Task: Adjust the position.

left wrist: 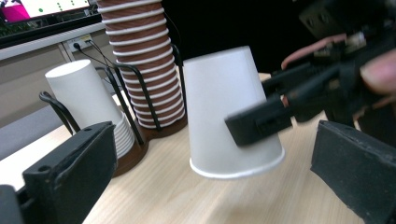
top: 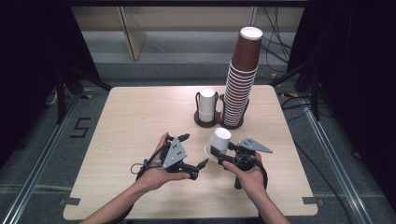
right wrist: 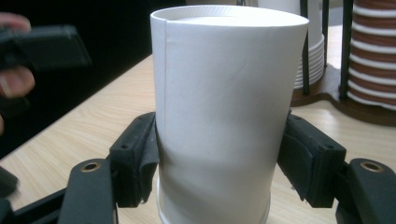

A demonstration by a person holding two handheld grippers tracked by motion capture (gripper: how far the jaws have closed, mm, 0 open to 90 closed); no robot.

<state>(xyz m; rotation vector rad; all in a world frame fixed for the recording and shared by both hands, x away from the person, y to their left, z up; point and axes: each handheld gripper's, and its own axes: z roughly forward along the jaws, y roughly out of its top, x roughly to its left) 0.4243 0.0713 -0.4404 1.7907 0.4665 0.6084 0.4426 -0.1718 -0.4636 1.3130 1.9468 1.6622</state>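
Between right tool (top: 219, 156) pads: white cup (top: 218, 143) pinched, inverted; left tool (top: 194, 151) spread, empty.

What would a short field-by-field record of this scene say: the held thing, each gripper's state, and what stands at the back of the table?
held thing: white cup, upside down, tilted
right gripper: shut on the cup's sides
left gripper: open, nothing between its jaws, beside the cup
back of table: holder with white cups and a tall stack of brown cups
surface: wooden table
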